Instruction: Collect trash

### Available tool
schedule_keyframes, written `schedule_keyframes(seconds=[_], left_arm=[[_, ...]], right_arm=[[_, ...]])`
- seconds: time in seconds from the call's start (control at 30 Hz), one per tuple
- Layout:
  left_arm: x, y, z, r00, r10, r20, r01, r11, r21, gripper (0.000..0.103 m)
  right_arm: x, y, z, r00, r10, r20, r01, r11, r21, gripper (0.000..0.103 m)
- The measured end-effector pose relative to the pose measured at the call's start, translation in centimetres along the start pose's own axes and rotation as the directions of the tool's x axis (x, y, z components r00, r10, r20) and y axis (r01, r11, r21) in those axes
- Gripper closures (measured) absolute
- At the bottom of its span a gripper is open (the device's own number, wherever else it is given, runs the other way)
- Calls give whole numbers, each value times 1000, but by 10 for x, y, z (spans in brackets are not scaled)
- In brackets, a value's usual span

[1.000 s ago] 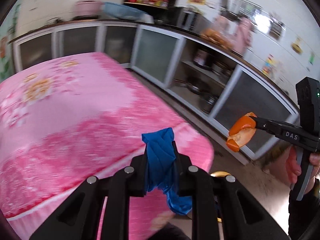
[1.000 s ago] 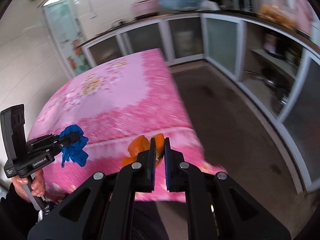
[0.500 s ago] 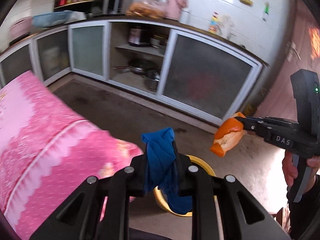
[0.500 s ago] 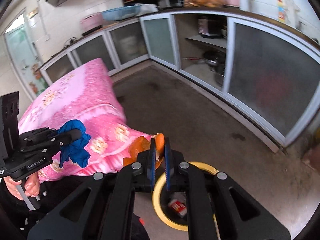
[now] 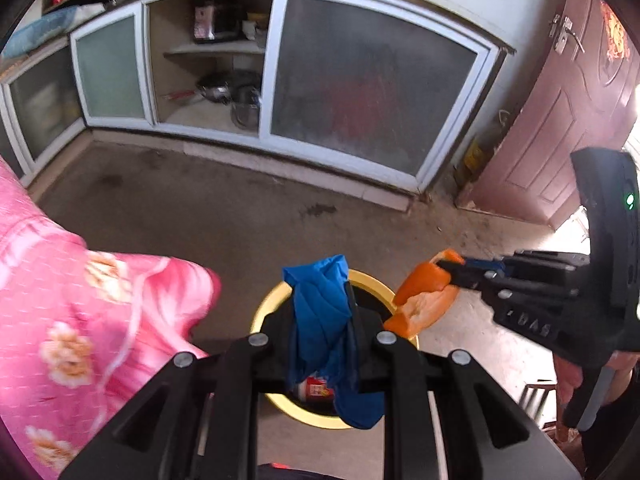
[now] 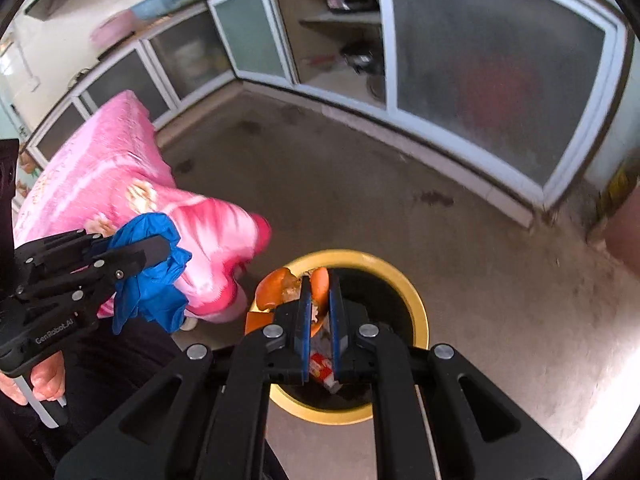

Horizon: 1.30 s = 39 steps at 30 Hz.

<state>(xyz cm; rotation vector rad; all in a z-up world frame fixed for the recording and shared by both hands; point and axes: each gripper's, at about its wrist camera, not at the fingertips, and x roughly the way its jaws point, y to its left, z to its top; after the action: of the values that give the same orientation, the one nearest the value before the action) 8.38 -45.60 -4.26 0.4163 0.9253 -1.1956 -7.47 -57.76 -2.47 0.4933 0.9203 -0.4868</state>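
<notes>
Two bits of trash, one per gripper, and both are over the bin [image 6: 416,312] on the floor. The left gripper [image 5: 322,320] has its jaws clamped narrow on a crumpled blue glove [image 5: 320,312], which sticks up past the fingertips and hangs down below them too. The right gripper [image 6: 319,308] has its jaws nearly closed on an orange peel [image 6: 280,288], with most of the peel bulging out to the left of the fingers.

Holding each piece by a pinch like that makes sense to me: it's light floppy stuff, so a tight grip on one fold is enough, and the rest just dangles free for a clean drop.

From the right wrist view the peel sits over the near left part of the yellow rim, so I'd guess it lands inside, but only just. The glove looks lined up over the opening in the left view, though in the right view it seems more off to the left, near the corner of the pink cloth [image 6: 120,176], so I can't tell for sure. There's already some red-and-white wrapper [image 6: 320,364] in the bin.

My read is the carry is basically done and letting go is what's left.
</notes>
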Motion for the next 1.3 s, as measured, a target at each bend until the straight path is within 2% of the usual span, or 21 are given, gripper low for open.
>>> schedule_keyframes(seconds=[0.13, 0.53, 0.57, 0.6, 0.63, 0.67, 0.7, 0.77, 0.83, 0.93, 1.07, 1.13, 1.3], left_arm=[[27, -2, -2, 999, -24, -47, 23, 1000, -18, 86], [77, -3, -12, 988, 6, -156, -6, 1000, 0, 85], [80, -3, -13, 987, -1, -161, 2, 1000, 1, 83], [81, -1, -14, 985, -11, -170, 11, 1000, 0, 68], [84, 1, -16, 985, -4, -173, 2, 1000, -8, 57], [84, 2, -17, 986, 12, -165, -14, 1000, -11, 35], [84, 3, -19, 988, 24, -152, -27, 1000, -16, 19], [83, 7, -21, 990, 14, -139, -20, 999, -37, 18], [81, 12, -24, 989, -8, -145, -2, 998, -67, 18], [73, 16, -26, 992, 1, -130, -11, 997, -82, 18], [51, 24, -29, 996, -17, -89, 8, 994, -109, 16], [40, 28, -28, 998, -21, -63, 13, 992, -123, 13], [-2, 40, -27, 999, -25, 29, 30, 985, -171, 13]], right_arm=[[23, -10, -9, 999, -13, -52, 15, 999, 35, 96], [62, -26, -21, 988, -57, -144, 69, 994, 79, 95], [65, -27, -22, 985, -61, -159, 75, 994, 80, 95], [70, -28, -23, 980, -62, -188, 77, 994, 76, 92], [76, -29, -24, 973, -65, -221, 83, 994, 71, 89], [80, -32, -27, 970, -78, -231, 97, 993, 74, 78], [81, -34, -29, 970, -84, -227, 104, 992, 78, 60], [80, -40, -33, 972, -97, -213, 121, 988, 100, 44], [79, -44, -36, 969, -115, -219, 141, 984, 107, 44], [65, -45, -42, 967, -175, -187, 195, 976, 98, 44], [38, -42, -48, 954, -279, -112, 287, 955, 69, 44], [24, -40, -49, 951, -302, -71, 306, 949, 72, 44], [-7, -35, -48, 939, -343, 18, 339, 935, 104, 35]])
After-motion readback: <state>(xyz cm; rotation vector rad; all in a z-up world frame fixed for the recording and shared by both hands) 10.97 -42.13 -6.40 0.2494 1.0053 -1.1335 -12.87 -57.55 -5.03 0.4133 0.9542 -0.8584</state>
